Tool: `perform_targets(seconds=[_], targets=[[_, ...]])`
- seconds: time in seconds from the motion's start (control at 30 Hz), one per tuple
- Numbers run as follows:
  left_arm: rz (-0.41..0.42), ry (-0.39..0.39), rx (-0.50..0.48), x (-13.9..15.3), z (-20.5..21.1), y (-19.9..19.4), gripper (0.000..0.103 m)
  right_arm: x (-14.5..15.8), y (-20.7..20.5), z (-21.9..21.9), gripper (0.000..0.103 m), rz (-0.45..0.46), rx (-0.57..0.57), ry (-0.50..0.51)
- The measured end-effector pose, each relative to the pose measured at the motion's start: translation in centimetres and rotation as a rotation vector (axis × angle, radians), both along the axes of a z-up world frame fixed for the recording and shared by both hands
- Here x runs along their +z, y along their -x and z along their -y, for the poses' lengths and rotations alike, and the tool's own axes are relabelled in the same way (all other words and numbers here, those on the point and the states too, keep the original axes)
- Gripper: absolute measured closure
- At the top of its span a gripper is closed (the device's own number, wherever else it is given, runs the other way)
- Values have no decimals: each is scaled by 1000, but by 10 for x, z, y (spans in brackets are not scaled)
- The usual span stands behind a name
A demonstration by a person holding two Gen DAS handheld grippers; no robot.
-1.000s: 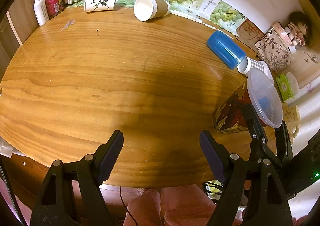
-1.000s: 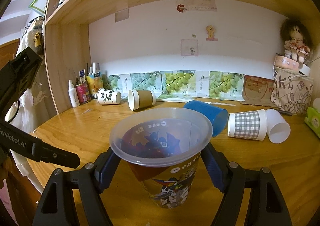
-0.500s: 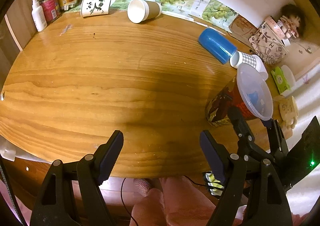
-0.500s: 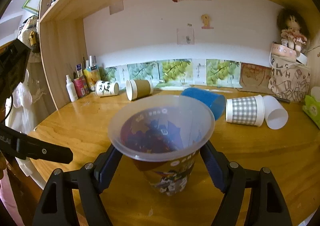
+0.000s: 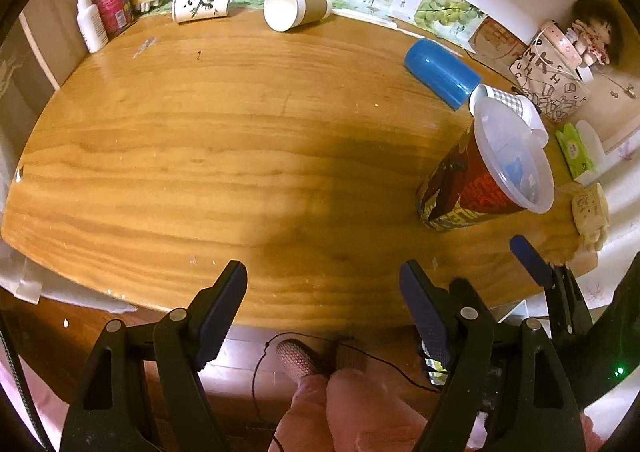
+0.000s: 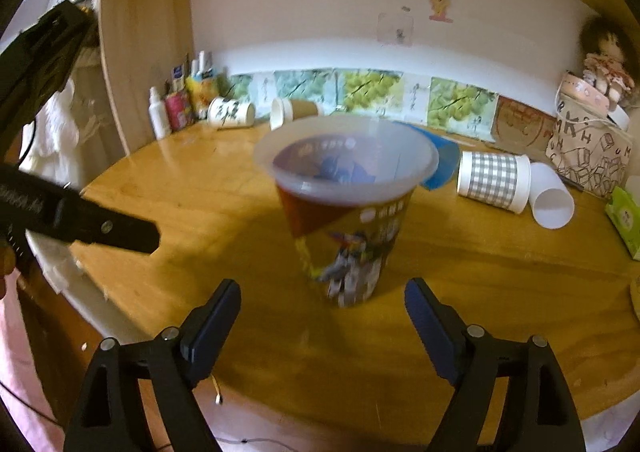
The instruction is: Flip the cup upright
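A printed cup with a clear lid [image 6: 346, 212] stands upright on the wooden table [image 6: 200, 192], also in the left wrist view [image 5: 480, 180] at the right. My right gripper [image 6: 322, 310] is open and empty, a little in front of the cup and apart from it. My left gripper [image 5: 322, 302] is open and empty over the table's near edge. Several other cups lie on their sides: a panda cup [image 5: 200, 2], a brown cup [image 5: 296, 6], a blue cup [image 5: 440, 72], a checked cup [image 6: 494, 180] and a white cup [image 6: 552, 202].
Bottles and cans [image 5: 112, 12] stand at the back left by the shelf wall. A patterned bag [image 6: 592, 156] with a doll stands at the back right. A green tissue pack [image 6: 624, 220] lies at the right edge.
My right gripper has let go of the printed cup and drawn back from it. The cup now stands by itself on the table. My left gripper has drawn back toward the near edge.
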State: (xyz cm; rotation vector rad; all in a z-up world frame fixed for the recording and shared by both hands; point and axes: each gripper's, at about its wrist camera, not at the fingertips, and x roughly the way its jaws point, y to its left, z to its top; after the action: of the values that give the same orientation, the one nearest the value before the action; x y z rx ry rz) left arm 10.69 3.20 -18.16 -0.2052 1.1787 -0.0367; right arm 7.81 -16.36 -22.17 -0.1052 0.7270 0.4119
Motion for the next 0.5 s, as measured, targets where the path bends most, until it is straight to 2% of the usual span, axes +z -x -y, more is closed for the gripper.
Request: perform_targets(seconds=[0.13, 0.23, 0.4, 0.5], targets=[[-23, -15, 22, -1, 6, 7, 21, -1, 7, 9, 18, -110, -6, 16], [-57, -28, 25, -1, 13, 12, 21, 1, 12, 20, 18, -194, -21, -13], [-86, -49, 51, 6, 30, 25, 21, 20, 15, 51, 14, -353, -87, -83], [-113, -78, 67, 14, 43, 34, 21, 35, 18, 67, 12, -415, -120, -79]])
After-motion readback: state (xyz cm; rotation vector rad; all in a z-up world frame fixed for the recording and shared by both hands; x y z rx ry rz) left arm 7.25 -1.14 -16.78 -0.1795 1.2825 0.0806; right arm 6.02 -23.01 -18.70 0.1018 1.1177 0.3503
